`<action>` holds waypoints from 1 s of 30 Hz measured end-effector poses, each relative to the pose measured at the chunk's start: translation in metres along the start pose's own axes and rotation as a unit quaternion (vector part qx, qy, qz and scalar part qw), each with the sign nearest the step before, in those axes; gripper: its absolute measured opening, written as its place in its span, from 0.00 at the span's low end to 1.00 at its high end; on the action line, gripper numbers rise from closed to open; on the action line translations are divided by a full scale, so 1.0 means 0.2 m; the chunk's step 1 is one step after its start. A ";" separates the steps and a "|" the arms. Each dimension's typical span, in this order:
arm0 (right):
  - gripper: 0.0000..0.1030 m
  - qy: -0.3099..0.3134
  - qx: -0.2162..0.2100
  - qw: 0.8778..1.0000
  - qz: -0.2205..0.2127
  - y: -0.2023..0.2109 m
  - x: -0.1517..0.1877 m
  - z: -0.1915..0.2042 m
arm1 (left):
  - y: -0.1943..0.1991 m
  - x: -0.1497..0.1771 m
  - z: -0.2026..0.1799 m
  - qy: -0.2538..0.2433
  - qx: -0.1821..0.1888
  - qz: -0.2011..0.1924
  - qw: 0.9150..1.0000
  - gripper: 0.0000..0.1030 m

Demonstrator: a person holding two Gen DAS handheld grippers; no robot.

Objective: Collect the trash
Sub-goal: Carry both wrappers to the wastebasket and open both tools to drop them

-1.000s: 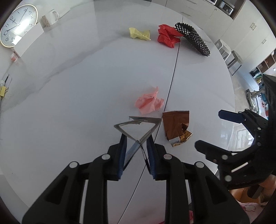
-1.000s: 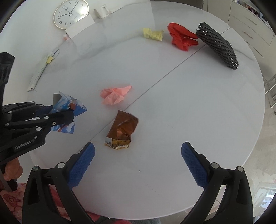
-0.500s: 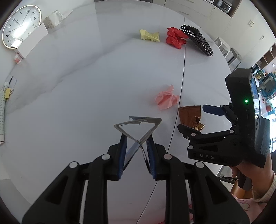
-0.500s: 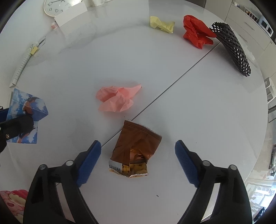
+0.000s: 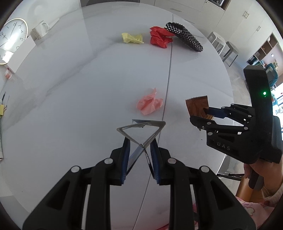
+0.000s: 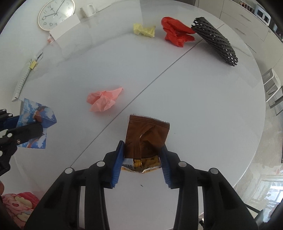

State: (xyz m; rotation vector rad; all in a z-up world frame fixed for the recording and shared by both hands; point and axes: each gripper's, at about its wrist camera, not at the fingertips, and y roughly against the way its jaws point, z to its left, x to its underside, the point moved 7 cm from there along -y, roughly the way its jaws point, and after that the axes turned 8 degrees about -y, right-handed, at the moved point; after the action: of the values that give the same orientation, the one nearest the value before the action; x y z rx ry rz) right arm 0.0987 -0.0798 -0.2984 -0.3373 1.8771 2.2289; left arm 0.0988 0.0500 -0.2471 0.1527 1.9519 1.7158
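A brown snack wrapper (image 6: 146, 134) lies on the white table (image 6: 203, 115) between the blue pads of my right gripper (image 6: 143, 146). The jaws are closing and the pads touch its two side edges. The left wrist view shows that gripper (image 5: 203, 116) over the wrapper (image 5: 196, 106) at the right. My left gripper (image 5: 139, 143) is shut on a folded blue printed paper (image 5: 141, 127), which is held above the table. That paper (image 6: 35, 122) also shows at the left edge of the right wrist view. Crumpled pink paper (image 6: 104, 100) lies between the two grippers.
At the far side lie crumpled yellow paper (image 6: 144, 30), red paper (image 6: 176, 33) and a black mesh basket (image 6: 215, 40) tipped on its side. A clock (image 6: 55, 14), a white mug (image 6: 88, 9) and a ruler (image 6: 23, 79) stand at the left. Stools (image 5: 222, 46) stand beyond the table edge.
My right gripper has come down over the brown wrapper, and its jaws have narrowed from wide open to the wrapper's sides. The left gripper still holds the blue paper.
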 end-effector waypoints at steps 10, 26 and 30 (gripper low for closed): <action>0.39 -0.100 0.026 0.994 -0.038 0.37 0.19 -0.59 | -0.02 -0.16 -0.53 -0.087 0.039 -0.007 0.995 0.23; 0.40 -0.226 0.059 0.971 -0.052 0.60 0.63 -1.38 | -0.24 -0.33 -1.65 -0.261 0.128 0.021 0.957 0.23; 0.40 -0.232 0.057 0.970 -0.054 0.61 0.64 -1.45 | -0.31 -0.32 -1.78 -0.277 0.136 0.039 0.950 0.23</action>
State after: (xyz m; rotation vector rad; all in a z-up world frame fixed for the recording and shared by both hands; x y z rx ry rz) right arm -0.0488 -0.3843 -0.2715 0.0961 1.6769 1.9082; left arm 0.0068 -0.3056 -0.2670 0.7364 1.7477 1.2532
